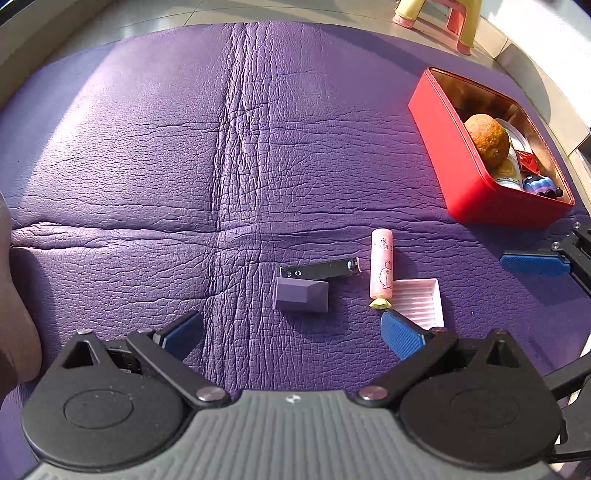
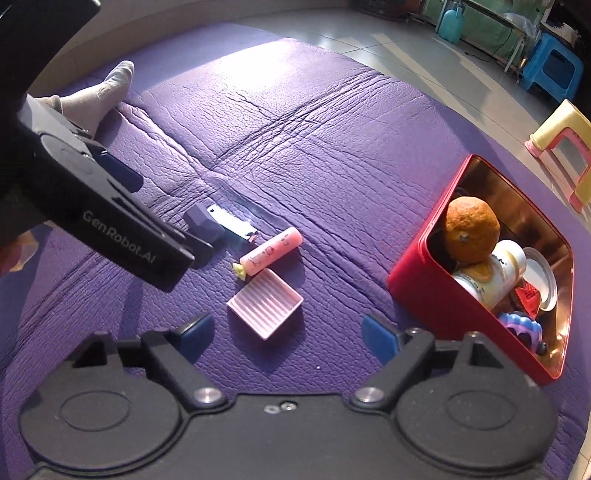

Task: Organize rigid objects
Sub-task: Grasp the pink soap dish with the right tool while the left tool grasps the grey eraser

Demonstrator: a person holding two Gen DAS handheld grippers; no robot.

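Note:
On the purple mat lie a purple faceted block [image 1: 301,295] [image 2: 204,222], a metal nail clipper [image 1: 319,268] [image 2: 232,224], a pink tube [image 1: 381,268] [image 2: 271,251] and a small pink ribbed tray [image 1: 419,303] [image 2: 265,302]. My left gripper [image 1: 293,334] hangs open just short of the block, nothing between its blue fingers. My right gripper [image 2: 286,334] is open too, with the pink tray just ahead of its fingers and untouched. A red tin [image 1: 452,166] [image 2: 424,291] to the right holds an orange [image 1: 487,140] [image 2: 471,229], small jars and toys.
The left gripper's black body [image 2: 96,206] reaches in from the left of the right wrist view. A socked foot [image 2: 101,94] rests on the mat's far left. Beyond the mat, plastic stools [image 1: 439,18] [image 2: 565,144] stand on the tiled floor.

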